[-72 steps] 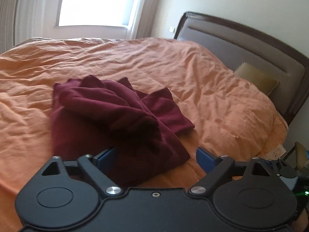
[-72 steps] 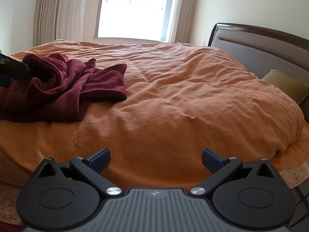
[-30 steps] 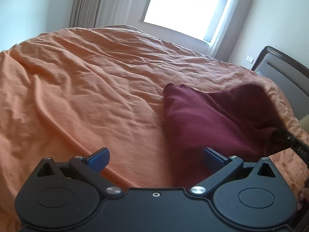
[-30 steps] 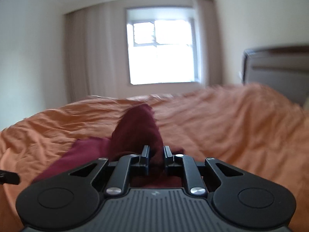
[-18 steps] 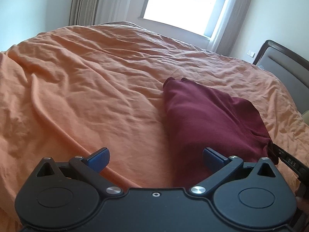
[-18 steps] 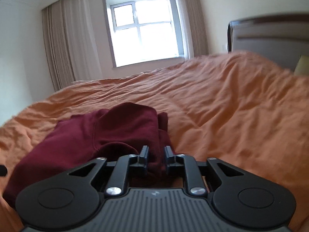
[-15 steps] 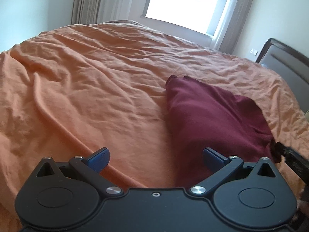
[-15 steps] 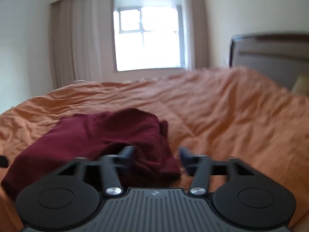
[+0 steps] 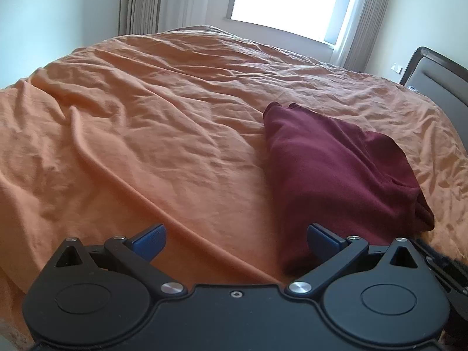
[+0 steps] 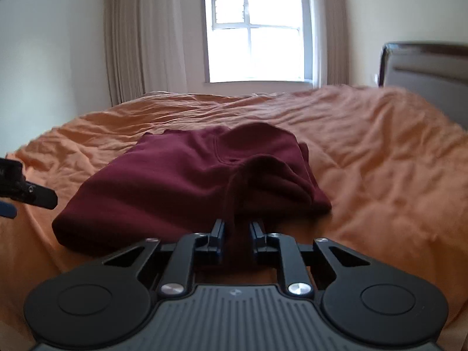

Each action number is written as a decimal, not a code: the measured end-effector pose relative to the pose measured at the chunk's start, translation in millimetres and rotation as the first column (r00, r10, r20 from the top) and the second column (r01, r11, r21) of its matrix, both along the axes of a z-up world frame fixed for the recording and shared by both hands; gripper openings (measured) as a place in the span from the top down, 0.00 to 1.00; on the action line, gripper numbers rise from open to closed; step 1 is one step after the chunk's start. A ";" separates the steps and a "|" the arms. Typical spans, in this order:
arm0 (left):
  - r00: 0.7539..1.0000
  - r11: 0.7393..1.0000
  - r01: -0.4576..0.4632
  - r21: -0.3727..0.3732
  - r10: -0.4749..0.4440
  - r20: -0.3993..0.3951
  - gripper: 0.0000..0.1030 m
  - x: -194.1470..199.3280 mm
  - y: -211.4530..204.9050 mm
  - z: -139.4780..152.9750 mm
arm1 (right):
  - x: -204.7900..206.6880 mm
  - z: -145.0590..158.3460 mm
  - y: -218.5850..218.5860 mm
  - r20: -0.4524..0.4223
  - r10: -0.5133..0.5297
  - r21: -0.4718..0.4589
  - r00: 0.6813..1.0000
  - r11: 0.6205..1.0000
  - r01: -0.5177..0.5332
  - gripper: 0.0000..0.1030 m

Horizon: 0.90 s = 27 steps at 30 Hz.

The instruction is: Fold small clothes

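Right wrist view: right gripper (image 10: pixel 237 235) jaws clamped on maroon garment (image 10: pixel 187 181) fold.
Left gripper (image 9: pixel 235 238): jaws apart, garment at 2 o'clock.
Bed (image 9: pixel 146 134): orange cover.

Maroon garment (image 10: pixel 181 175); orange bedspread (image 9: pixel 146 134); beige curtains (image 10: pixel 140 44)

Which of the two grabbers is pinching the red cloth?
The right gripper. Its fingers are shut on a bunch of the dark red garment. The left gripper is wide open, with nothing between its blue pads.
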<state>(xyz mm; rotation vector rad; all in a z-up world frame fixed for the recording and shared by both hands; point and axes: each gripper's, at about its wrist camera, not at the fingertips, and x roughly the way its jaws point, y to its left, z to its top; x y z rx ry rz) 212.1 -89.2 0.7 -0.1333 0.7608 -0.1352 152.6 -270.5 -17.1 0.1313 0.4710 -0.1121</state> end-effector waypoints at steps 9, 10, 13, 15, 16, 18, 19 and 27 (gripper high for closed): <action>1.000 1.000 -0.009 0.010 0.009 -0.011 0.01 -1.7 3.3 -1.0 | -13.6 -11.1 -15.1 -0.029 -0.065 0.006 0.997 0.998 0.065 1.00; 1.000 1.000 -0.005 0.012 0.006 -0.012 0.01 -1.5 3.2 -1.6 | -16.4 -11.2 -18.8 -0.026 -0.067 0.011 0.997 0.998 0.067 0.99; 1.000 1.000 -0.005 0.008 0.005 -0.002 0.01 0.4 2.8 -2.1 | -22.6 -9.0 -25.5 -0.025 -0.080 -0.010 0.997 0.997 0.079 0.86; 1.000 1.000 -0.001 -0.019 0.002 0.018 0.01 3.9 3.8 0.4 | -25.2 -4.3 -32.5 -0.008 -0.099 -0.001 0.995 0.995 0.099 0.68; 1.000 1.000 0.000 -0.029 0.001 0.028 0.01 6.9 3.8 1.8 | -26.0 -0.9 -35.7 0.008 -0.109 0.004 0.994 0.994 0.109 0.57; 0.999 1.000 0.004 -0.030 -0.003 0.041 0.01 16.2 1.1 4.9 | -24.4 8.1 -43.8 0.044 -0.127 0.023 0.991 0.992 0.127 0.46; 0.999 1.000 0.007 -0.020 -0.006 0.044 0.01 22.6 -1.9 6.3 | -22.0 12.6 -48.5 0.062 -0.133 0.040 0.989 0.991 0.130 0.37; 0.995 0.996 0.073 0.044 -0.076 0.071 0.01 75.1 -30.9 7.4 | 41.1 27.1 -105.3 0.114 -0.087 0.327 0.990 0.944 0.045 0.27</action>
